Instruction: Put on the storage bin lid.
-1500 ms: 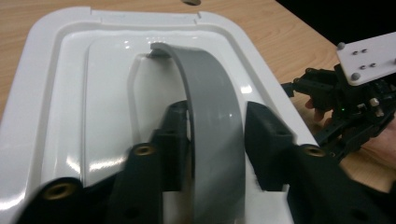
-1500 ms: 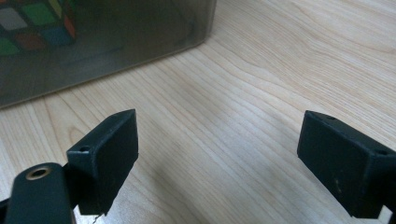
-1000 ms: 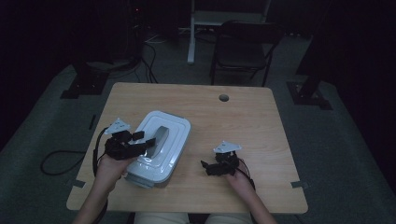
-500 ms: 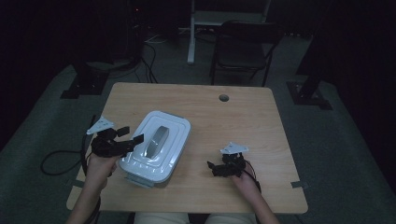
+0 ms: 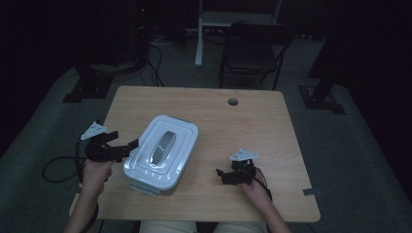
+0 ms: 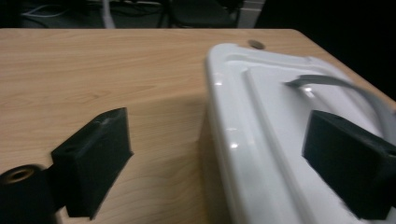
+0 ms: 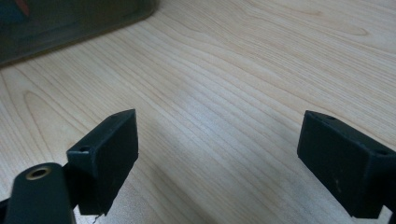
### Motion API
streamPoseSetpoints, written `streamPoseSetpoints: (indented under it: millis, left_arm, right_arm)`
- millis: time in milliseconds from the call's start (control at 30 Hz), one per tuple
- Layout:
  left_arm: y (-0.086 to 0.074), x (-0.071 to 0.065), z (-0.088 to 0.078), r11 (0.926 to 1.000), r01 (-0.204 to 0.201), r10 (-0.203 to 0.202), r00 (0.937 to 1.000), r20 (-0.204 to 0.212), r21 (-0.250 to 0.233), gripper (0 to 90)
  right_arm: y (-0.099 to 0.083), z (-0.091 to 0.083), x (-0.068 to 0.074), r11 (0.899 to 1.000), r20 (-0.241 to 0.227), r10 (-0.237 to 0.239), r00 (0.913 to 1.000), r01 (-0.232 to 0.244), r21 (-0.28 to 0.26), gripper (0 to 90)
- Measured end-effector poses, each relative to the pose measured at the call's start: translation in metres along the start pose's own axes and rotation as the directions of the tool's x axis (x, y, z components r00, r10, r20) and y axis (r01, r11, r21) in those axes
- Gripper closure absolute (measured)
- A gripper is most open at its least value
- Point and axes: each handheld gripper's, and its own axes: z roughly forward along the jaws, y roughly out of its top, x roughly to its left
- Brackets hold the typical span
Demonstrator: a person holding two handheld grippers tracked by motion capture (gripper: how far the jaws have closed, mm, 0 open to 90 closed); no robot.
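The left gripper [image 5: 130, 144] is held level by a hand at the table's left edge, pointing right at the one white lidded box [image 5: 162, 154]. Its jaws have just been opening and stand wide, one over bare wood, the other over the lid's near-left rim, pressing on nothing. The box lies just right of it, left of the table's [image 5: 252, 116] middle, one grey handle [image 5: 163, 147] on top. The right gripper [image 5: 219, 175], one of two, rests low at the near right, jaws wide, well apart from the box.
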Motion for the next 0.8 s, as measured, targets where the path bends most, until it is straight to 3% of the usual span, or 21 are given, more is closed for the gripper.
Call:
streamPoseSetpoints:
  millis: [200, 367, 500, 633, 733, 800]
  left_arm:
    - [-0.009, 0.012, 0.005, 1.0, 0.003, -0.003, 0.9983, -0.058, -0.003, 0.7]
    - [-0.019, 0.023, 0.012, 0.999, -0.017, 0.012, 0.9949, -0.1, -0.041, 0.8]
    - [-0.029, 0.036, 0.021, 0.9992, 0.005, -0.01, 0.9919, -0.127, -0.04, 0.8]
    - [-0.041, 0.048, 0.03, 0.9996, 0.023, -0.026, 0.9824, -0.185, -0.016, 0.8]
    - [-0.049, 0.051, 0.037, 1.0, 0.007, -0.007, 0.9701, -0.243, 0.0, 0.8]
    - [-0.054, 0.054, 0.04, 0.9996, 0.022, -0.025, 0.9698, -0.243, -0.015, 0.8]
  right_arm:
    - [0.0, 0.0, 0.0, 1.0, 0.0, 0.001, 1.0, -0.001, 0.002, 12.4]
    - [-0.001, 0.001, 0.0, 1.0, -0.002, 0.002, 1.0, -0.002, 0.003, 12.4]
    - [-0.001, 0.001, 0.0, 1.0, -0.003, 0.001, 1.0, -0.001, 0.004, 12.4]
    - [-0.001, 0.001, 0.0, 1.0, -0.003, 0.001, 1.0, -0.001, 0.003, 12.4]
    - [-0.001, 0.001, 0.0, 1.0, -0.004, 0.004, 1.0, -0.004, 0.002, 12.4]
    - [-0.001, 0.001, 0.0, 1.0, -0.002, 0.005, 1.0, -0.005, 0.001, 12.4]
